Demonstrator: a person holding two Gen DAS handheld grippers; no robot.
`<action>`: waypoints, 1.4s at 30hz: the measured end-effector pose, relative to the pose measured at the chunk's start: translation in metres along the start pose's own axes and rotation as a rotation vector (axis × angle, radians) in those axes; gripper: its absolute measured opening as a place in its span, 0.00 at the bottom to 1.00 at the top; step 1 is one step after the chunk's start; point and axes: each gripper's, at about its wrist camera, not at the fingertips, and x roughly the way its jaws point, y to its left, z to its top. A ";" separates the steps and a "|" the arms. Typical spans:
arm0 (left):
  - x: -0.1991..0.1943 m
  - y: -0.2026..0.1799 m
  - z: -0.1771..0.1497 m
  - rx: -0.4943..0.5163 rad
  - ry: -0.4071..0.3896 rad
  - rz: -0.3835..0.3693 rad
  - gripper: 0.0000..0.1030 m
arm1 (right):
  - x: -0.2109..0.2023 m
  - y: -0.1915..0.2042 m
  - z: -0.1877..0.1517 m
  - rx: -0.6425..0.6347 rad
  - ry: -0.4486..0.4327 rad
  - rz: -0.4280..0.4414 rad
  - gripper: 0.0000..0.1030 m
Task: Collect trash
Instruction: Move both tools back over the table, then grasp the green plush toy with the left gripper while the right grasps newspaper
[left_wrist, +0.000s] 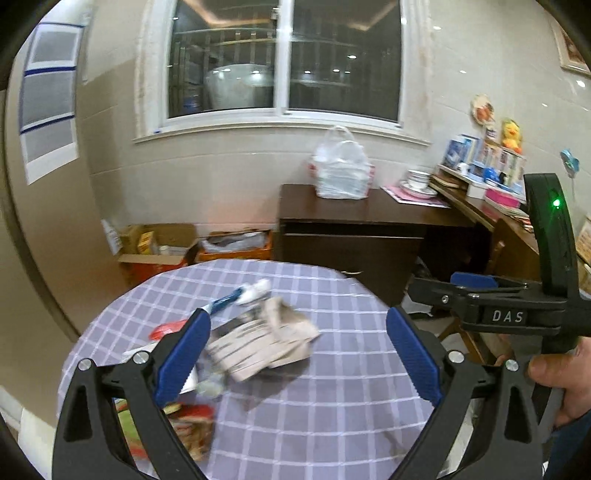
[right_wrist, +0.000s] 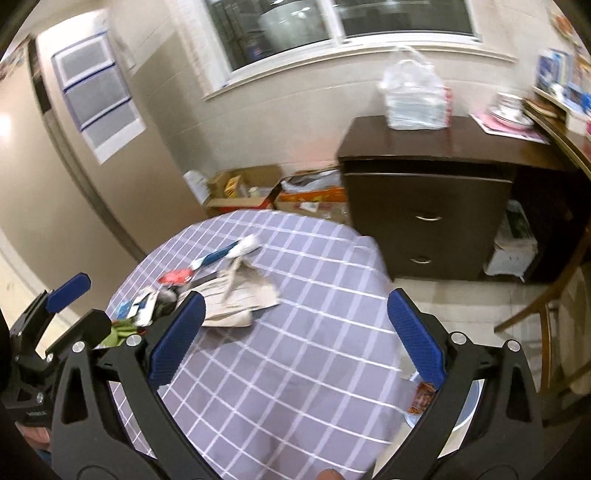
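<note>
Trash lies on a round table with a purple checked cloth. A crumpled beige paper bag, a blue-and-white tube, a red wrapper and a colourful snack packet lie on its left half. My left gripper is open and empty above the table, with the bag near its left finger. My right gripper is open and empty, right of the trash. The right gripper also shows in the left wrist view.
A dark wooden cabinet stands behind the table with a white plastic bag on top. Open cardboard boxes sit on the floor by the wall. A pale blue bin holding a wrapper sits low right of the table.
</note>
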 end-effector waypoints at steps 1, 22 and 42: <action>-0.003 0.008 -0.004 -0.007 0.000 0.011 0.91 | 0.004 0.008 -0.001 -0.019 0.009 0.006 0.94; -0.007 0.137 -0.099 0.012 0.150 0.204 0.91 | 0.091 0.107 -0.042 -0.298 0.230 0.026 0.94; 0.021 0.154 -0.091 -0.027 0.216 0.066 0.18 | 0.173 0.147 -0.044 -0.625 0.193 -0.114 0.27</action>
